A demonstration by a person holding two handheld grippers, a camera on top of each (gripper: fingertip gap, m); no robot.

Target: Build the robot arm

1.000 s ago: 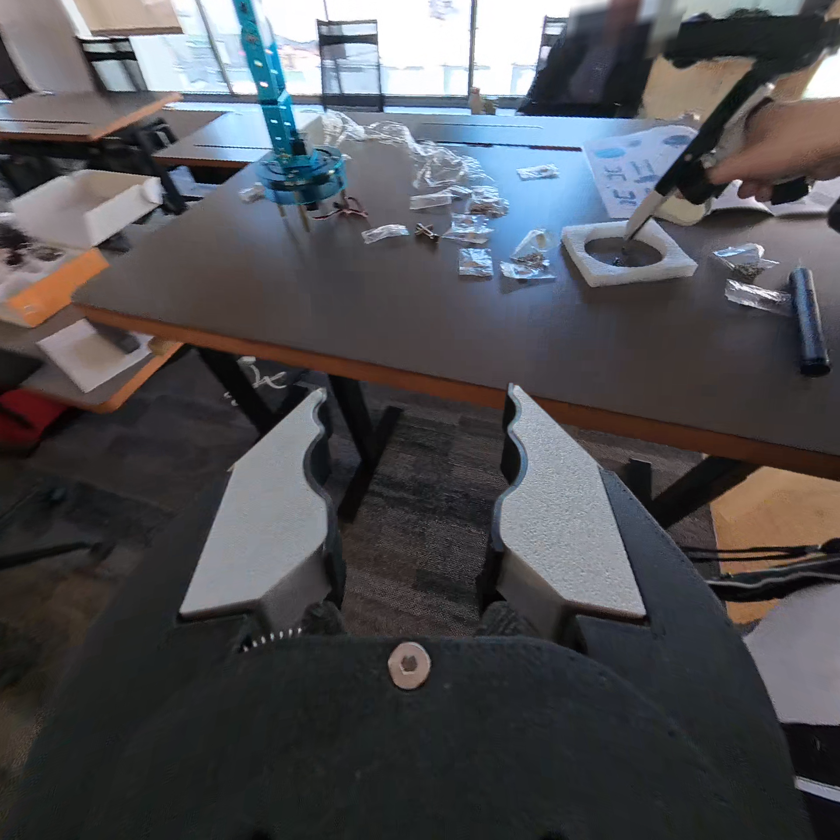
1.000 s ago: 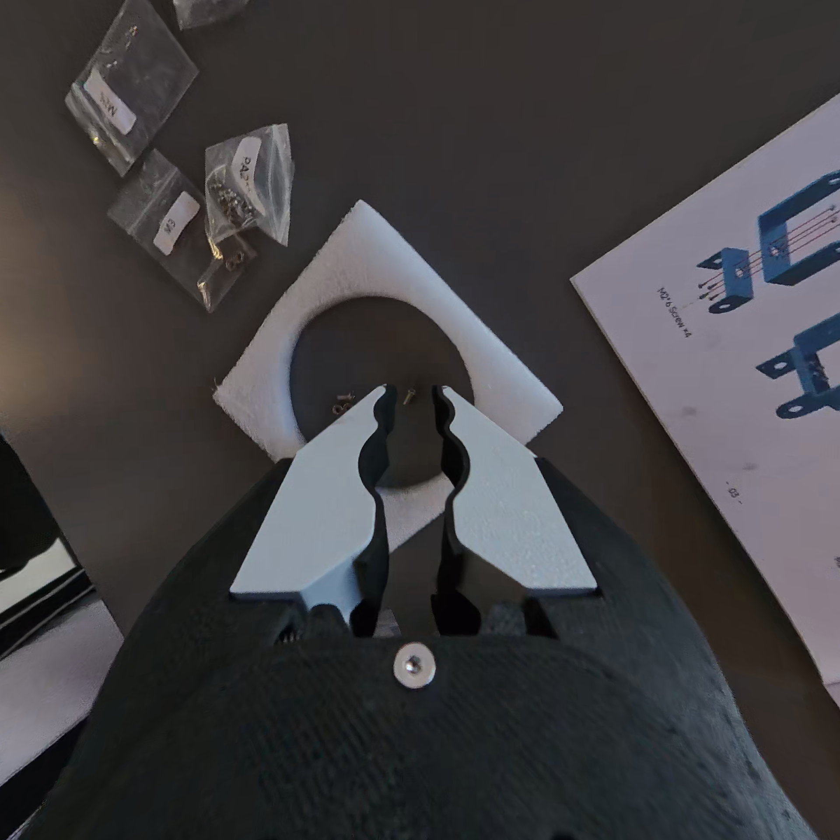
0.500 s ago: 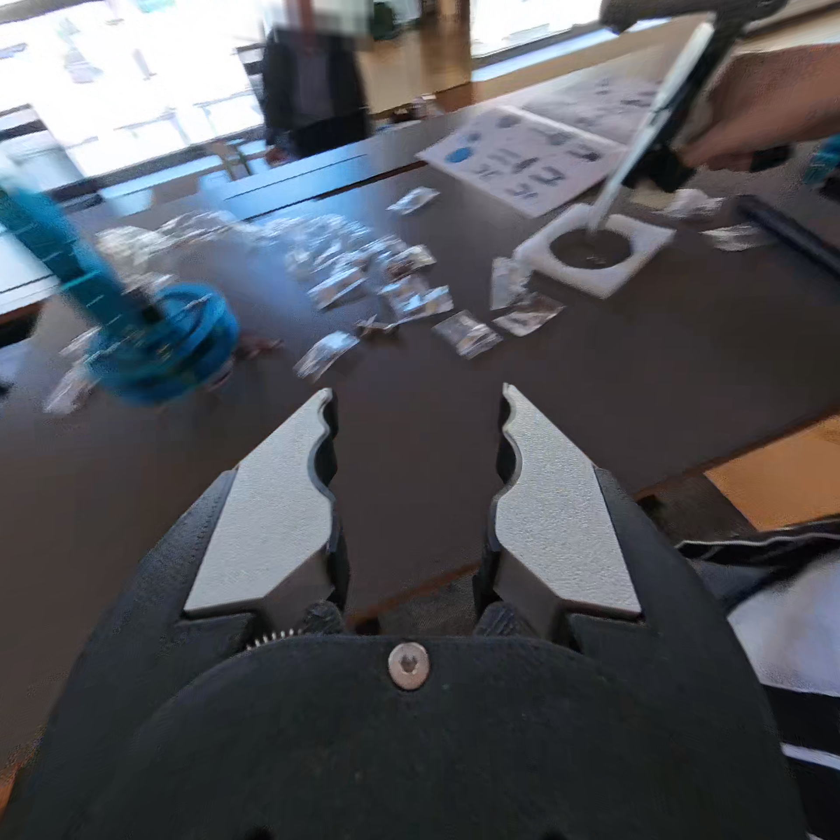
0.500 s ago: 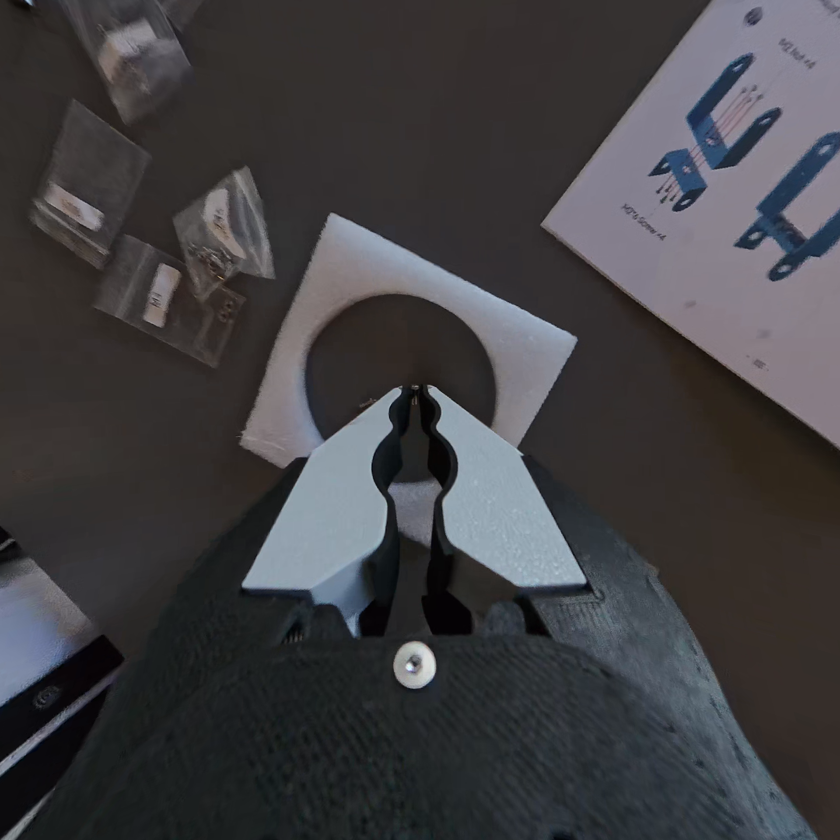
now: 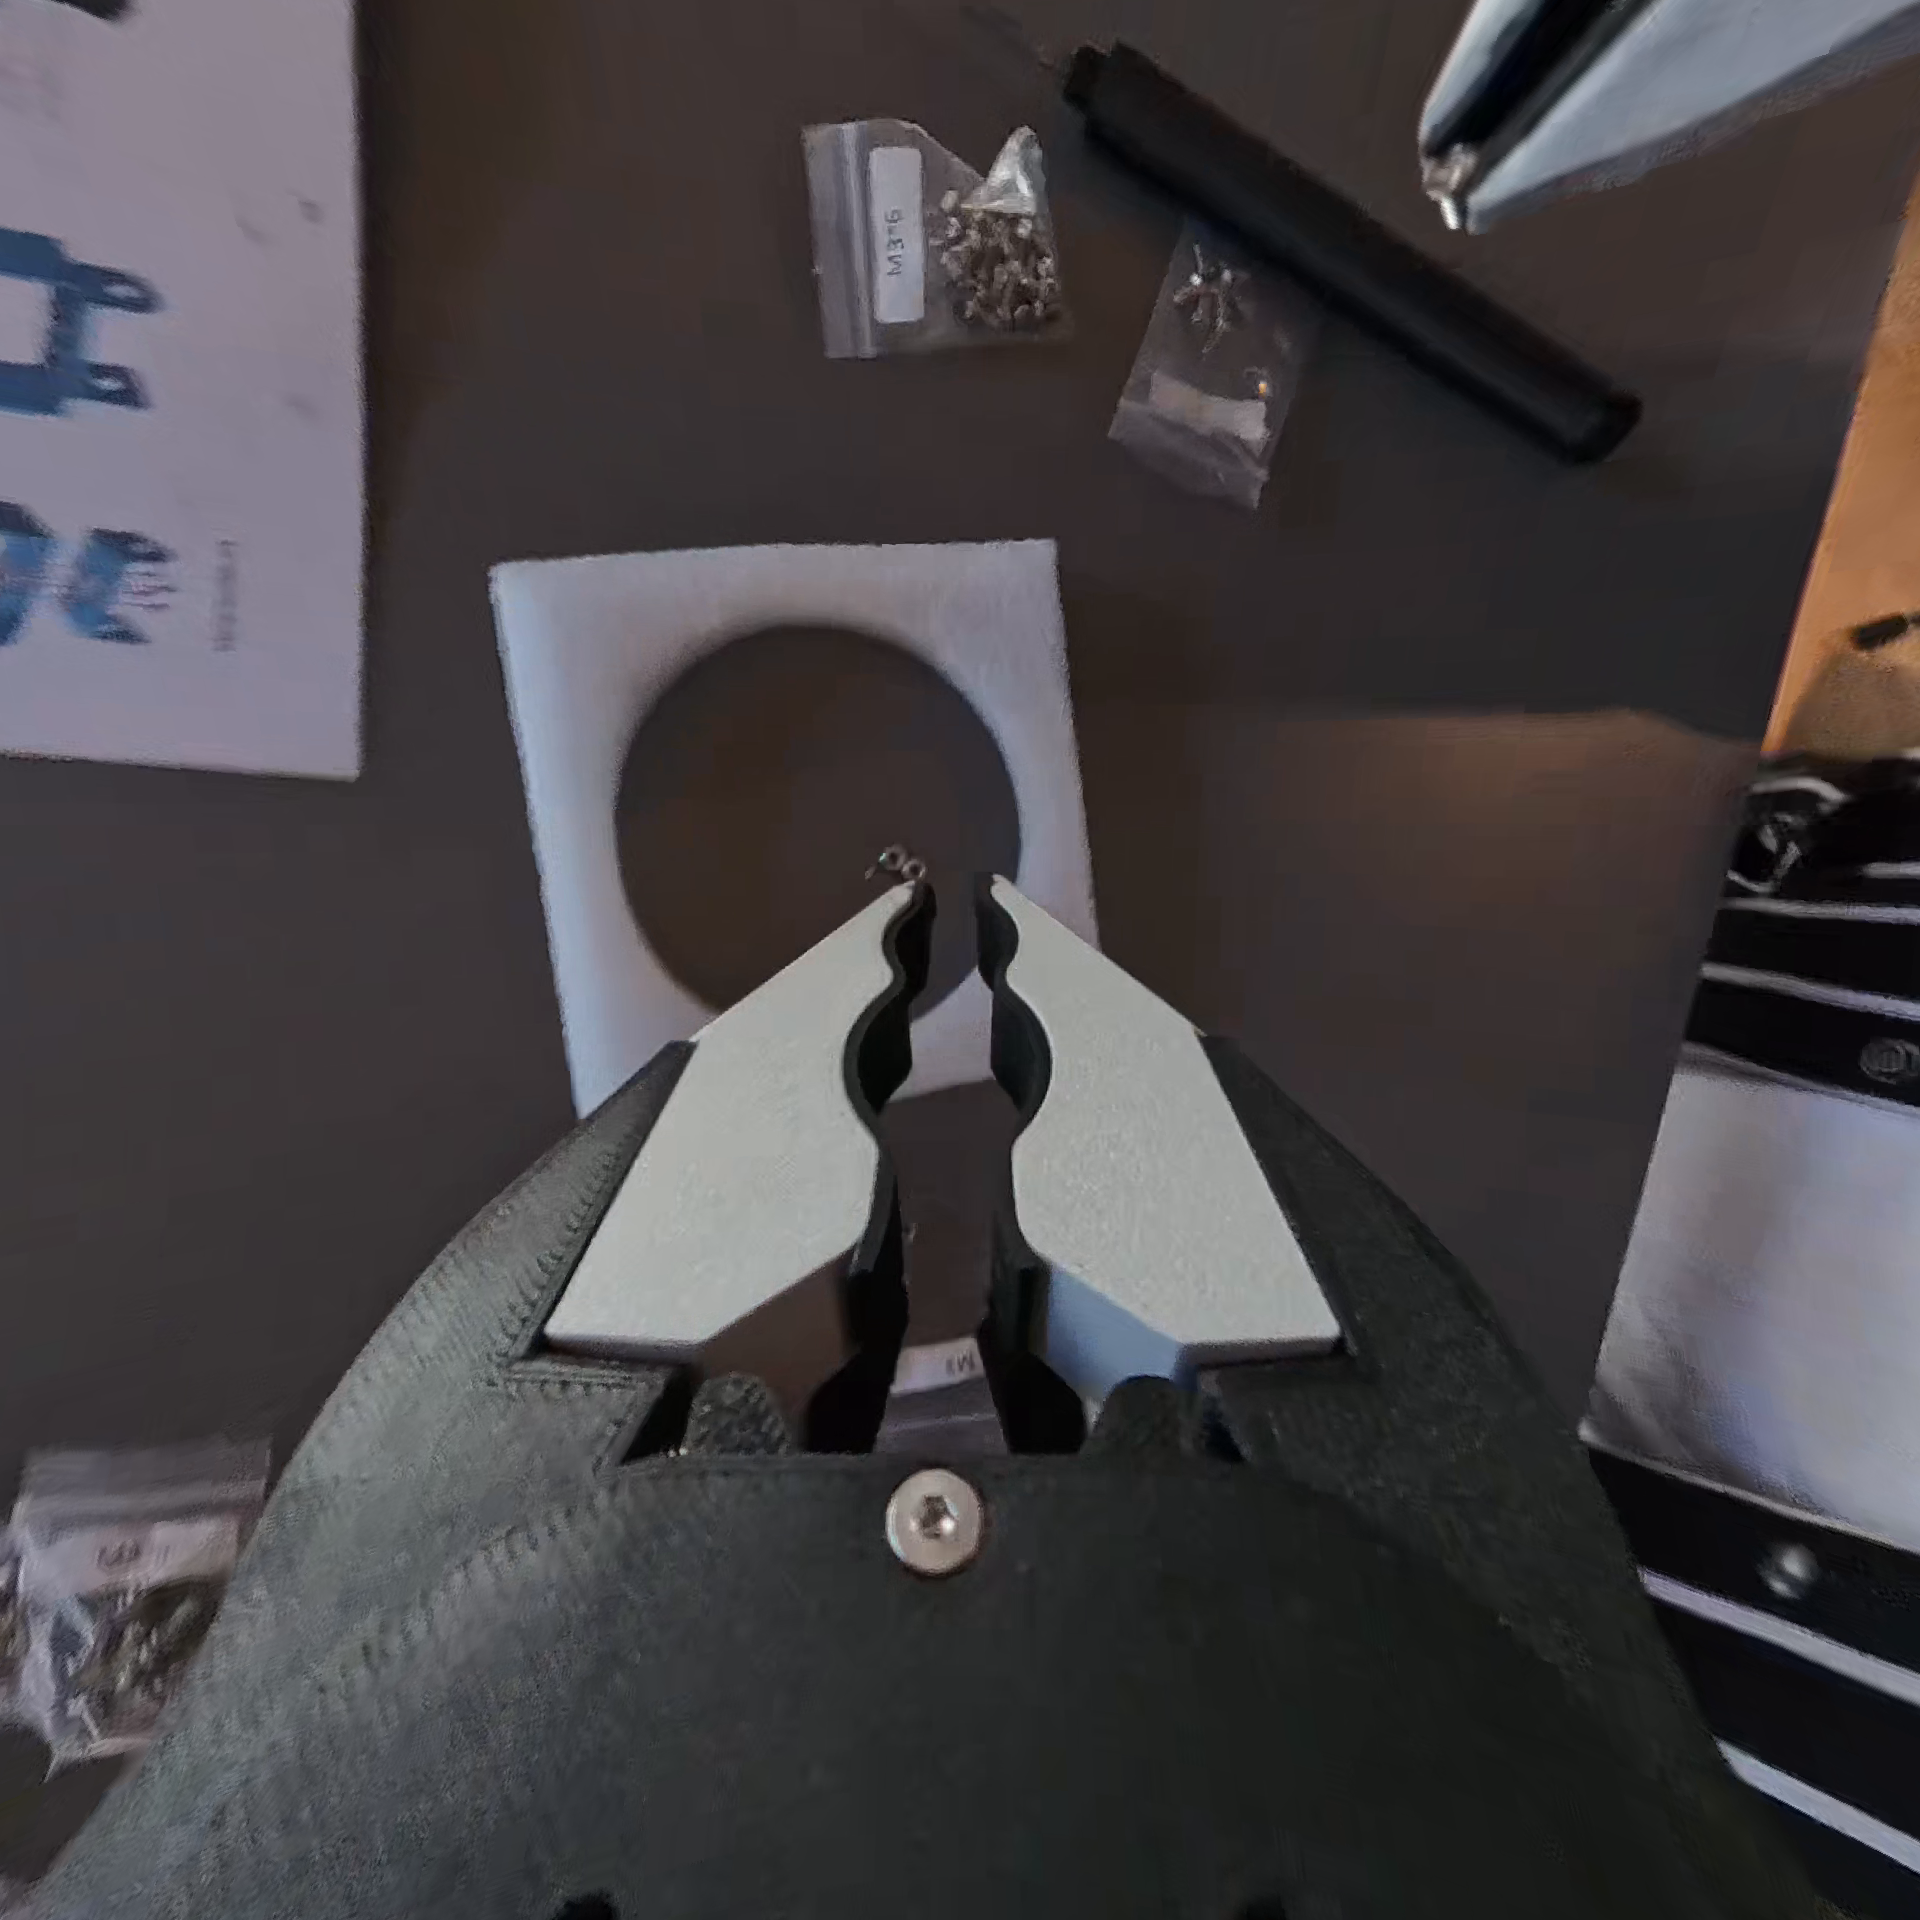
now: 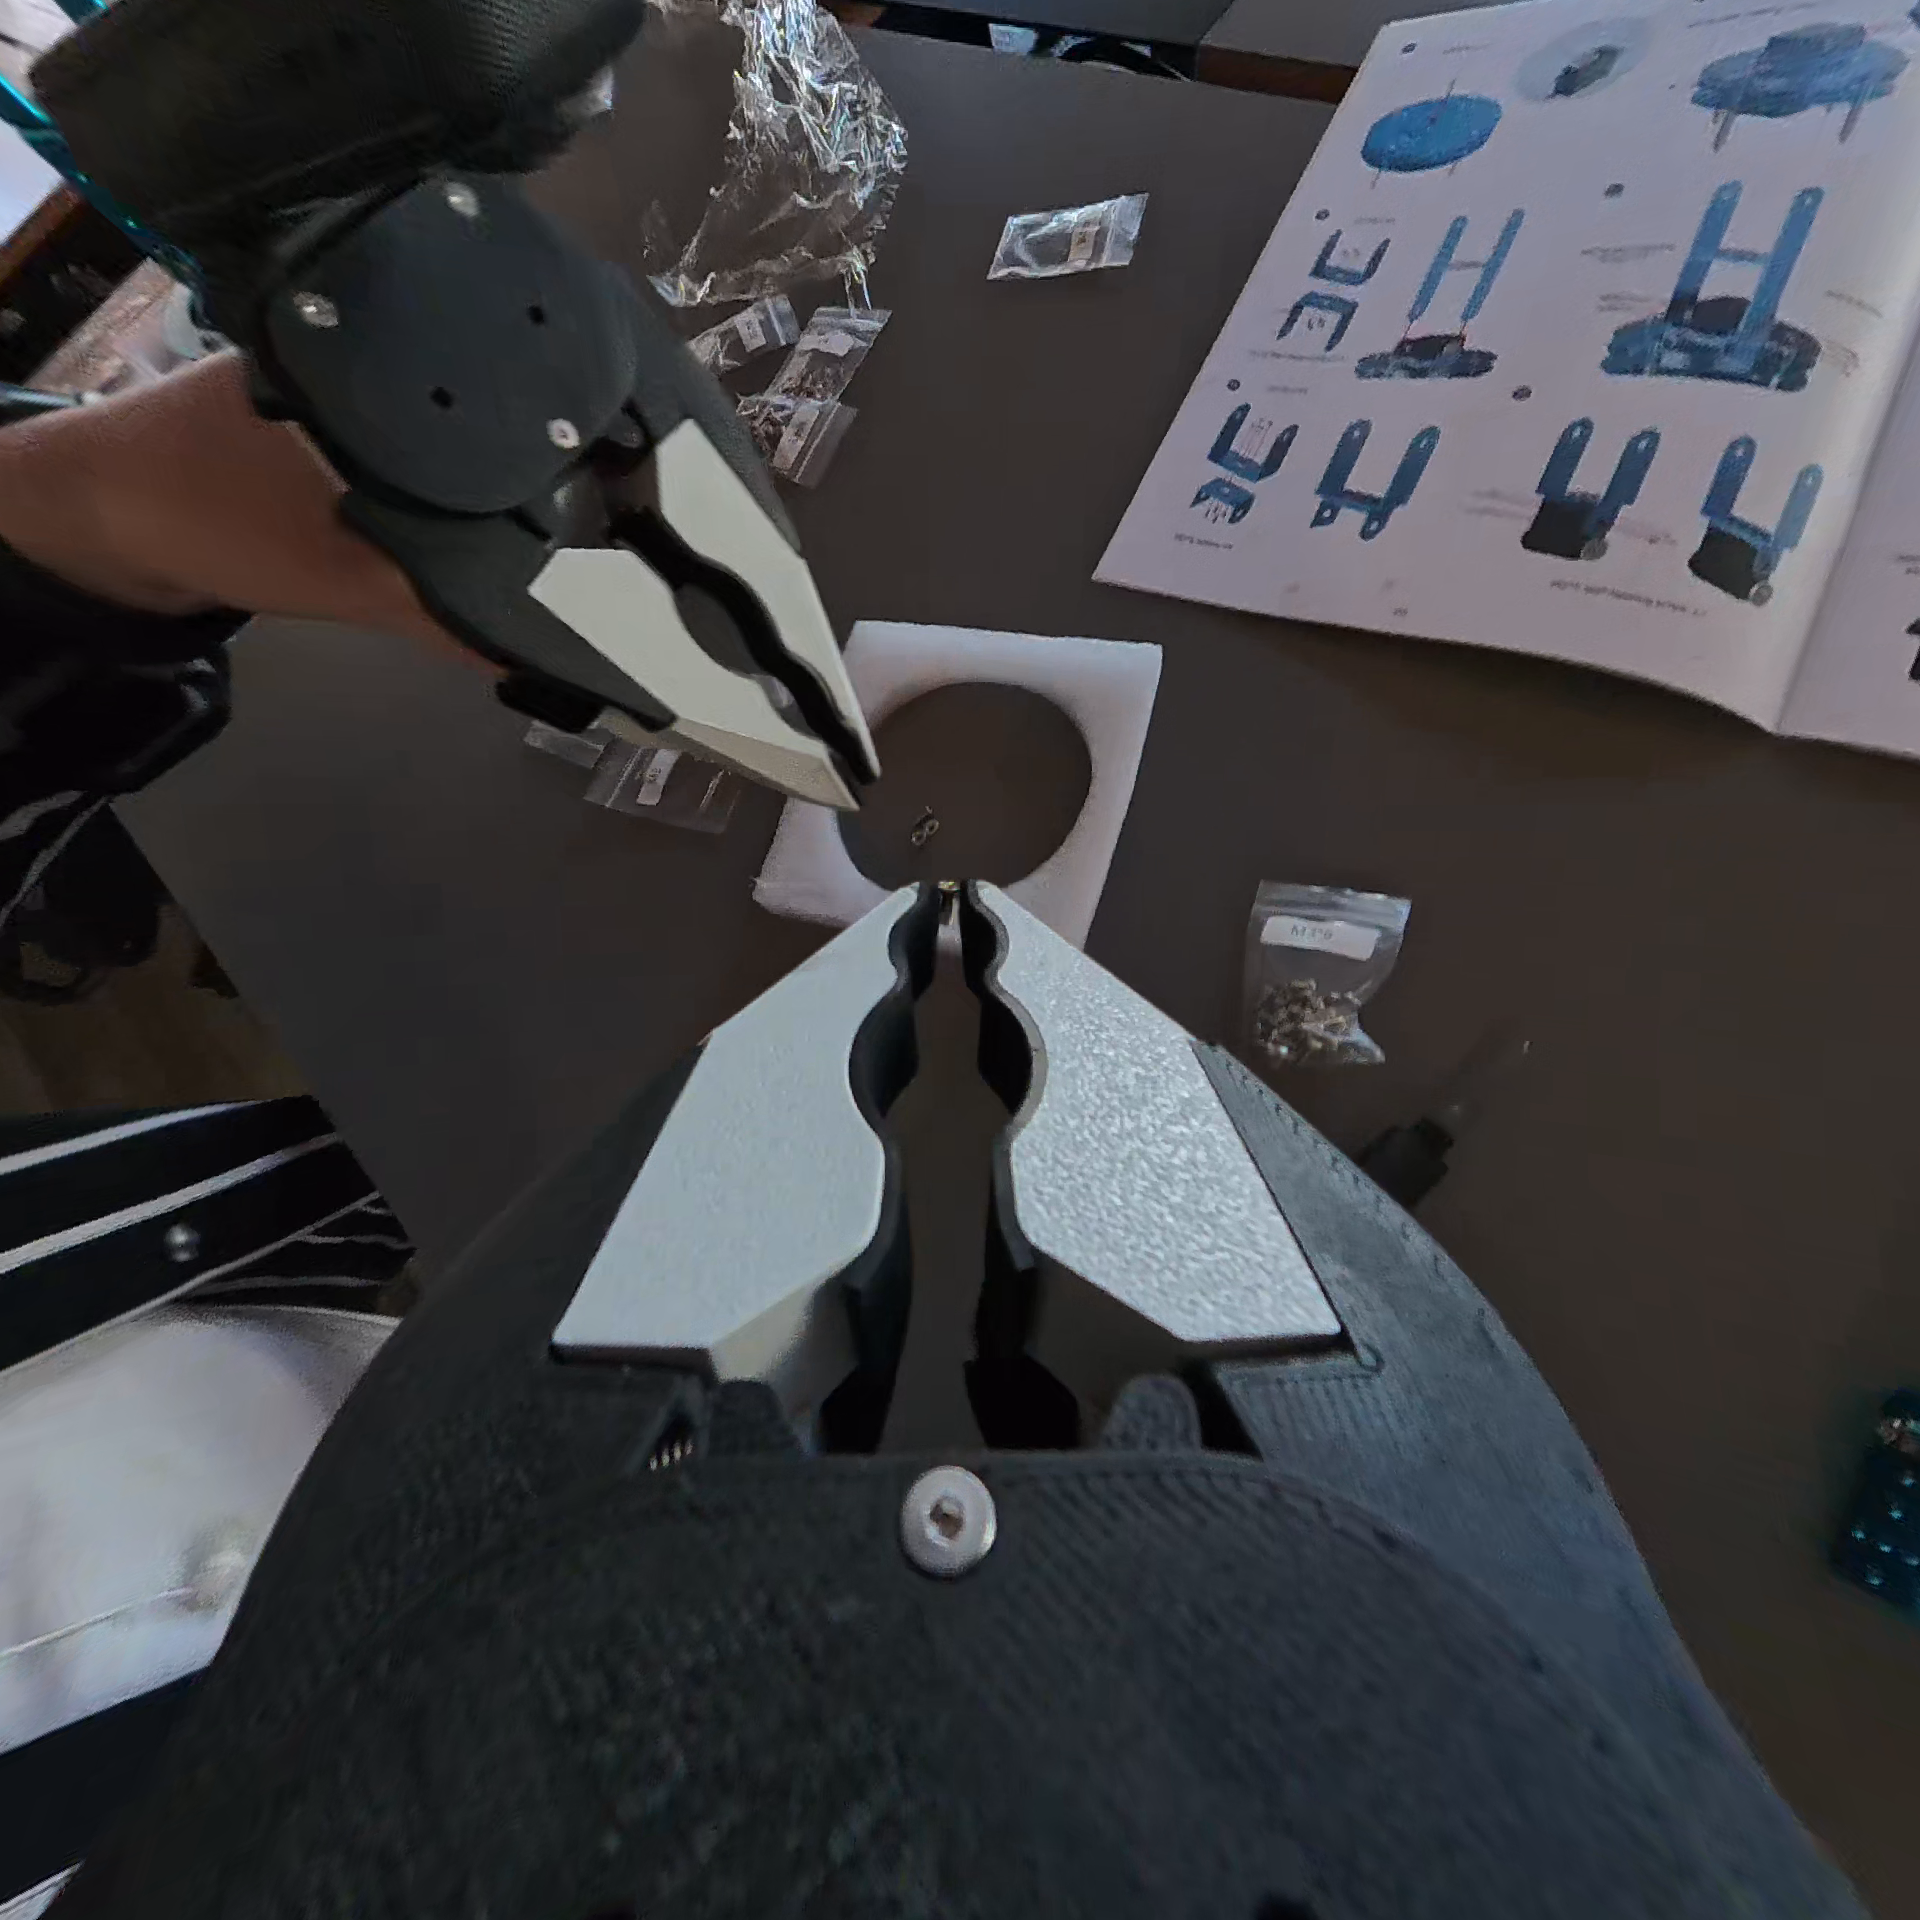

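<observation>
A white foam square [image 5: 790, 603] with a round hole lies on the dark table; it also shows in the right wrist view [image 6: 1122, 727]. Two tiny metal nuts [image 5: 900, 862] lie inside the hole, also seen in the right wrist view [image 6: 923, 827]. My left gripper [image 5: 951, 896] hangs over the hole with only a narrow gap between its tips and nothing in it, the nuts just left of its left tip. It appears at upper left in the right wrist view [image 6: 860, 790]. My right gripper [image 6: 948, 896] is shut on a small screw [image 6: 948, 888], held above the foam's near edge; it shows at top right in the left wrist view [image 5: 1455, 197].
An open instruction booklet [image 6: 1558, 416] lies beyond the foam. Small bags of screws [image 5: 935, 239] [image 6: 1320, 977], a black cylinder [image 5: 1351, 260], crumpled clear plastic [image 6: 790, 156] and a blue part [image 6: 1881, 1507] lie around. The table edge [image 5: 1849, 520] runs at the right. Tip to tip, the grippers are about 11 cm apart. My left gripper's tips are some 7 cm from the white foam square [image 5: 790, 603]. Seen from the right wrist view [image 6: 1097, 804] as well.
My left gripper swung from beyond the table edge to over the foam hole and narrowed its jaws. My right gripper closed on a screw and lifted it back off the foam.
</observation>
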